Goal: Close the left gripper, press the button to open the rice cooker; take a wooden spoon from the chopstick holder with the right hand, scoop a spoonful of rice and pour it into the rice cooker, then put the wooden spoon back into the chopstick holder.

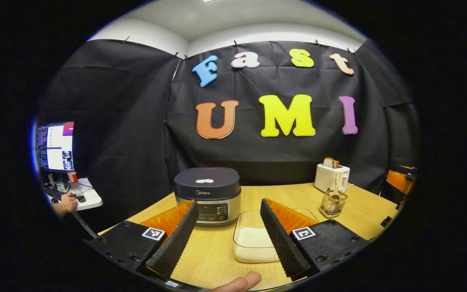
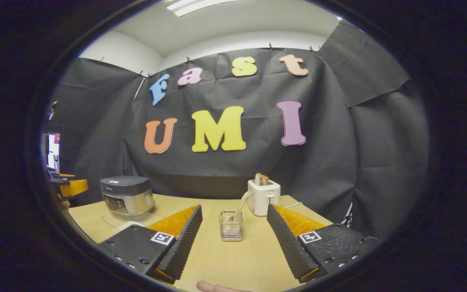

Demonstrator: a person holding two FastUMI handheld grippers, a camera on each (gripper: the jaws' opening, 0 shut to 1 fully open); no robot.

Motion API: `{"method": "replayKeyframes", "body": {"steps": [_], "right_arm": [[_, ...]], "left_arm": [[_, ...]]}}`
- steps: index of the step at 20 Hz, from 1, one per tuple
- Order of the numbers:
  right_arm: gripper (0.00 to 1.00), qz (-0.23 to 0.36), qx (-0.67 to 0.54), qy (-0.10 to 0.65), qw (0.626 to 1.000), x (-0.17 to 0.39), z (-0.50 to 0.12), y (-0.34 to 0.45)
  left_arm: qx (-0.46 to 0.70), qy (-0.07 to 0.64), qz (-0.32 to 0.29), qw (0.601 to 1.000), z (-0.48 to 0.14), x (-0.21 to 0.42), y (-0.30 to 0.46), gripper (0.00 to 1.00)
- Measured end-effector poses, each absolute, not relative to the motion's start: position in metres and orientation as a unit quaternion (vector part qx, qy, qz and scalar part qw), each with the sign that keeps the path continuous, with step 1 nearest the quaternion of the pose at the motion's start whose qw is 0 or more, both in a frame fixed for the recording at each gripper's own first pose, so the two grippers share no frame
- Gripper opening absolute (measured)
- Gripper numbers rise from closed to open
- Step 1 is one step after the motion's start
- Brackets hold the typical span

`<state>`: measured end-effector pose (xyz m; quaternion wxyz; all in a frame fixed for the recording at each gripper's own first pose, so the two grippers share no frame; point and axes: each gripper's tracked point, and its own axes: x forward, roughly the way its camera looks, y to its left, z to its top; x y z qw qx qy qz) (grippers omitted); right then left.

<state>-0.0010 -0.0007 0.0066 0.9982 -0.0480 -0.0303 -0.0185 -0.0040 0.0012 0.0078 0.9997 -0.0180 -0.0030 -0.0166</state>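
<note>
Left gripper (image 1: 228,239): jaws spread wide with nothing between them, held low over the wooden table (image 1: 213,251) and aimed level at the back wall; a fingertip (image 1: 241,282) of the holding hand shows at the bottom edge
Rice cooker (image 1: 208,195): straight ahead of the left gripper, a little toward its left finger, lid down; its control panel faces the camera
Rice container (image 1: 253,243): clear, low, with white rice inside — just ahead of the left gripper, partly hidden behind its right finger
Right gripper (image 2: 233,243): jaws fully apart, empty, level over the table; a fingertip (image 2: 213,287) peeks in at the bottom edge
Chopstick holder (image 2: 231,225): directly ahead of the right gripper, between its fingers, standing upright
Wooden spoon (image 2: 241,205): in the holder, handle leaning up to the right
Toaster (image 2: 263,197): white, behind the holder and slightly right, bread in its slot
Other gripper: the left gripper's orange body shows far left in the right gripper view — beside the cooker
Monitor (image 1: 55,147): far left of the left gripper, with a person's hand (image 1: 68,202) on a side desk below it
</note>
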Motion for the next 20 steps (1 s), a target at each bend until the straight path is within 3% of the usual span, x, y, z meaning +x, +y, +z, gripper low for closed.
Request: {"method": "replayKeyframes", "body": {"steps": [3, 4, 5, 10, 12, 14, 15, 17, 19, 20], "right_arm": [[0.95, -0.020, -0.042, -0.030, 0.998, -0.001, 0.006, 0.000], [0.95, -0.020, -0.042, -0.031, 0.998, -0.002, 0.007, 0.001], [0.95, -0.018, -0.042, -0.032, 0.998, -0.002, 0.007, 0.003], [0.95, -0.003, -0.070, -0.050, 0.996, -0.007, 0.010, 0.018], [0.91, -0.015, -0.090, -0.061, 0.994, -0.009, 0.013, 0.017], [0.96, -0.026, -0.103, -0.072, 0.992, -0.010, 0.018, 0.015], [0.96, -0.026, -0.105, -0.073, 0.991, -0.011, 0.019, 0.015], [0.96, -0.026, -0.101, -0.075, 0.992, -0.011, 0.021, 0.014], [0.95, -0.032, -0.094, -0.066, 0.993, -0.006, 0.015, 0.009], [0.95, -0.031, -0.091, -0.058, 0.994, -0.005, 0.011, 0.010]], "left_arm": [[-0.027, 0.013, -0.024, 0.999, 0.009, 0.003, 0.009, 0.96], [-0.035, 0.019, -0.032, 0.999, 0.012, 0.007, 0.010, 0.89], [-0.040, 0.018, -0.034, 0.998, 0.017, 0.011, 0.013, 0.95], [-0.022, 0.028, -0.019, 0.999, 0.050, 0.056, 0.044, 0.80], [-0.040, 0.046, -0.038, 0.997, 0.056, 0.080, 0.040, 0.70], [-0.047, 0.062, -0.043, 0.996, 0.057, 0.105, 0.045, 0.58], [-0.046, 0.072, -0.043, 0.995, 0.056, 0.116, 0.048, 0.44], [-0.050, 0.089, -0.043, 0.994, 0.053, 0.137, 0.054, 0.29], [-0.053, 0.122, -0.038, 0.990, 0.038, 0.166, 0.061, 0.04], [-0.049, 0.138, -0.032, 0.989, 0.030, 0.175, 0.064, 0.03]]}}
